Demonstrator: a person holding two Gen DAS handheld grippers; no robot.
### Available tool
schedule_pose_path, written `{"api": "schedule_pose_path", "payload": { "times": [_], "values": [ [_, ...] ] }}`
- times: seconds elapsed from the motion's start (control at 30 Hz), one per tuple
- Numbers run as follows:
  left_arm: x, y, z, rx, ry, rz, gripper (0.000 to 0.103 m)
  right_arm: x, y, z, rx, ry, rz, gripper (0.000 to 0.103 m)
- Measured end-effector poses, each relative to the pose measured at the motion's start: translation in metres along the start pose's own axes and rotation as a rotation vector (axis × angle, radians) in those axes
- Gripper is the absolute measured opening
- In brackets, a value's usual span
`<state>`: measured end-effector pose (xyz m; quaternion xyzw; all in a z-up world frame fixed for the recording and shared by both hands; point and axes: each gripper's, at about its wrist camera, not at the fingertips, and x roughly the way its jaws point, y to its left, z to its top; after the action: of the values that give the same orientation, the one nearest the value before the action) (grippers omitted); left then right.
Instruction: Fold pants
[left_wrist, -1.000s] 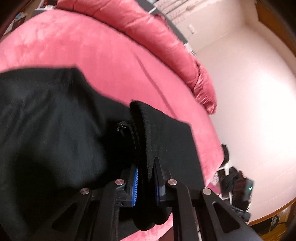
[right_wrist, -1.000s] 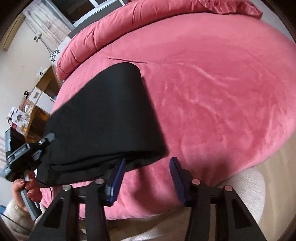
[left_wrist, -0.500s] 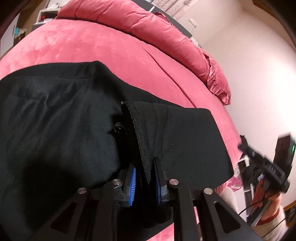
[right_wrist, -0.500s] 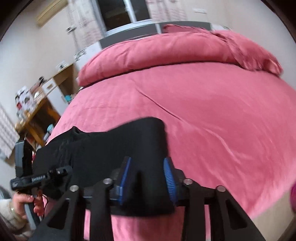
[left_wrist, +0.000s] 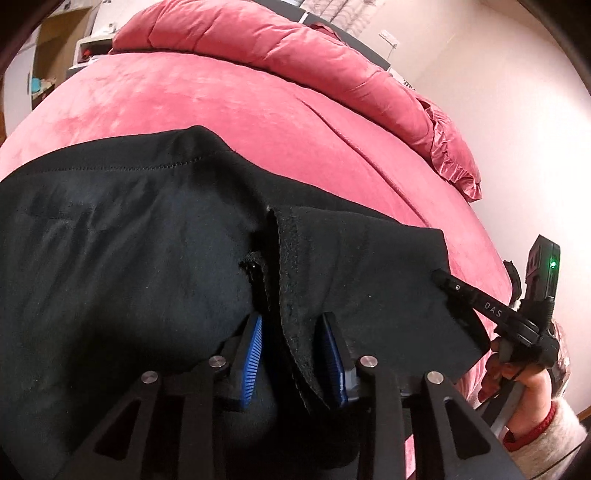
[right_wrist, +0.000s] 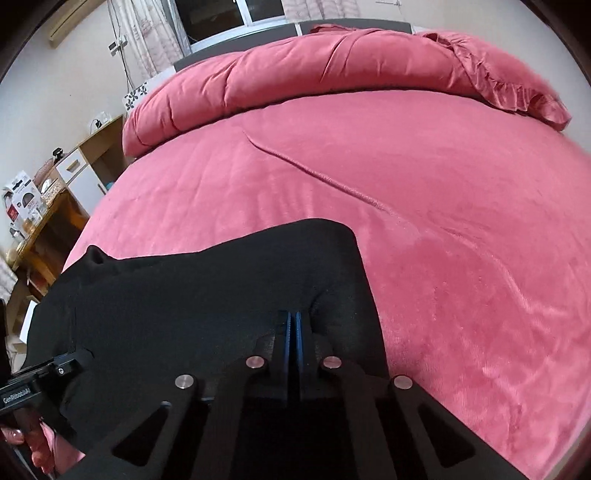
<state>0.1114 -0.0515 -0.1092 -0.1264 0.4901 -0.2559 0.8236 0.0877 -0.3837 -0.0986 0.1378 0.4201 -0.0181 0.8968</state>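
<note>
The left gripper (left_wrist: 293, 363) is holding its blue-padded fingers (left_wrist: 253, 360) parted, with a gap showing between them. The right gripper (right_wrist: 291, 341) is pressing its pads together with no gap, while the person's right hand (left_wrist: 524, 384) is wrapping its handle.

My bed (right_wrist: 424, 206), covered in a pink plush spread, carries the black pants (right_wrist: 192, 314) lying flat at its near edge toward seven o'clock, with a rolled pink duvet (right_wrist: 295, 74) across the far side at twelve and a frilled pillow (right_wrist: 517, 92) at two.
</note>
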Motion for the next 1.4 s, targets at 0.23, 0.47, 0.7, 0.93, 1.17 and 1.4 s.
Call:
{"api": "schedule_pose_path", "payload": {
  "times": [0.23,0.47,0.7,0.93,1.17,1.4],
  "values": [
    [-0.045,0.015,-0.011,-0.055,-0.080,0.005,0.039,-0.037,0.055,-0.022,-0.126,-0.144,-0.009,0.021],
    [-0.094,0.061,-0.030,-0.197,-0.176,0.126,0.048,-0.036,0.117,-0.052,-0.386,-0.097,0.179,0.021],
    [-0.144,0.127,-0.063,-0.423,-0.251,0.225,0.056,-0.011,0.119,-0.066,-0.426,-0.037,0.206,0.031],
    [-0.208,0.172,-0.096,-0.639,-0.403,0.361,0.056,-0.011,0.120,-0.070,-0.415,-0.046,0.222,0.032],
    [-0.233,0.192,-0.135,-0.824,-0.372,0.370,0.056,-0.016,0.113,-0.070,-0.401,-0.045,0.239,0.033],
    [-0.205,0.193,-0.130,-0.827,-0.293,0.312,0.056,-0.016,0.113,-0.070,-0.400,-0.045,0.239,0.033]
  ]
}}
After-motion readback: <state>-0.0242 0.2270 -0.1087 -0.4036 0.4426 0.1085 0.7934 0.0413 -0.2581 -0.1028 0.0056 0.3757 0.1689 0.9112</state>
